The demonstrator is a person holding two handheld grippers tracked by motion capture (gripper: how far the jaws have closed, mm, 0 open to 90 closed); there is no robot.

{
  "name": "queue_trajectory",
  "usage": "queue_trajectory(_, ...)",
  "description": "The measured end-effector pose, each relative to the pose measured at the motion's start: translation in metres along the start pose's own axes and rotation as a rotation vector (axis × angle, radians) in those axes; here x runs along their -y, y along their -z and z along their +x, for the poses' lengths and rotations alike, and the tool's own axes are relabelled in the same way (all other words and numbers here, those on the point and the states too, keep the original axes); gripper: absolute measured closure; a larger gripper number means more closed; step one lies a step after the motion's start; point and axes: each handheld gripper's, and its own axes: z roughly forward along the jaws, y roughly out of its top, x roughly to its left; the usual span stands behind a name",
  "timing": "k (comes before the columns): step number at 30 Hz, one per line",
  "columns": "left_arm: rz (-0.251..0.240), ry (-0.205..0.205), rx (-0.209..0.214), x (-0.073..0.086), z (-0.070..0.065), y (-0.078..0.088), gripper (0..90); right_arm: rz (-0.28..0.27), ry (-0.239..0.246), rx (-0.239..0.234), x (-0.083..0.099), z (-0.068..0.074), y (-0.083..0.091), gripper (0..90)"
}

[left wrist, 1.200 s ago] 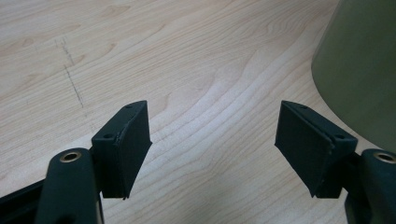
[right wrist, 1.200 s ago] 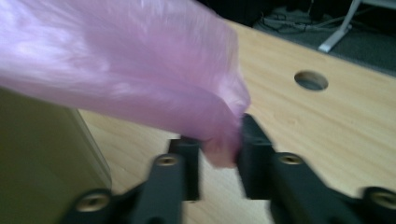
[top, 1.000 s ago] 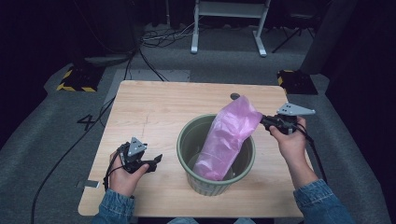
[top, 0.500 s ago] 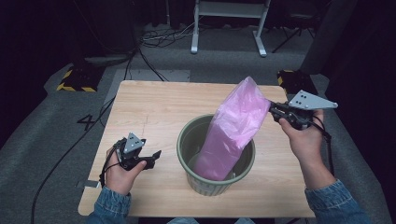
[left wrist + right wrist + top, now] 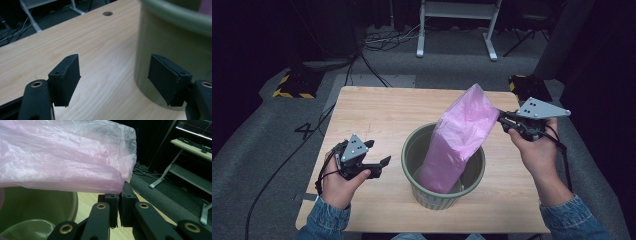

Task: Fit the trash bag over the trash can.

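A pink plastic bag (image 5: 459, 142) stands stretched up out of a green bin (image 5: 417, 150) in the middle of the wooden table (image 5: 382, 115). My right gripper (image 5: 501, 120) is shut on the bag's upper right edge and holds it above the bin's rim; in the right gripper view the bag (image 5: 62, 157) spreads over the closed jaws of the right gripper (image 5: 119, 195), with the bin (image 5: 37, 210) below. My left gripper (image 5: 379, 159) hangs open just left of the bin, holding nothing. The left gripper view shows the left gripper (image 5: 113, 77) with jaws wide apart beside the bin's wall (image 5: 172, 42).
The table has a small round hole (image 5: 107, 13) near its far edge. Beyond it are a white desk frame (image 5: 457, 25), cables on the grey floor and yellow-black striped blocks (image 5: 287, 86). A desk with a monitor (image 5: 195, 130) stands to the right.
My right gripper has lifted and drawn the bag's edge up and to the right, stretching the bag taller out of the bin. The left gripper has stayed open beside the bin.
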Motion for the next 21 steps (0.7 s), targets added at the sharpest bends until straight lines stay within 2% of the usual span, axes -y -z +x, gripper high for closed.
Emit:
queue_trajectory(6,-0.038,-0.055,0.027,-0.023,-0.013,0.008,25.0,0.005,0.001,-0.008,-0.001,0.003,0.000,87.2)
queue_trajectory(11,-0.068,-0.084,0.056,-0.038,-0.024,0.010,24.3,0.014,0.001,-0.010,-0.001,0.004,0.000,87.2)
queue_trajectory(15,-0.086,-0.105,0.087,-0.049,-0.033,0.009,24.1,0.019,0.004,-0.009,-0.001,0.005,0.002,87.2)
queue_trajectory(18,-0.093,-0.129,0.094,-0.057,-0.039,0.005,23.7,0.019,0.005,-0.008,-0.001,0.006,0.003,87.2)
queue_trajectory(21,-0.101,-0.135,0.125,-0.064,-0.044,0.000,23.2,0.021,0.007,-0.007,-0.002,0.006,0.004,87.2)
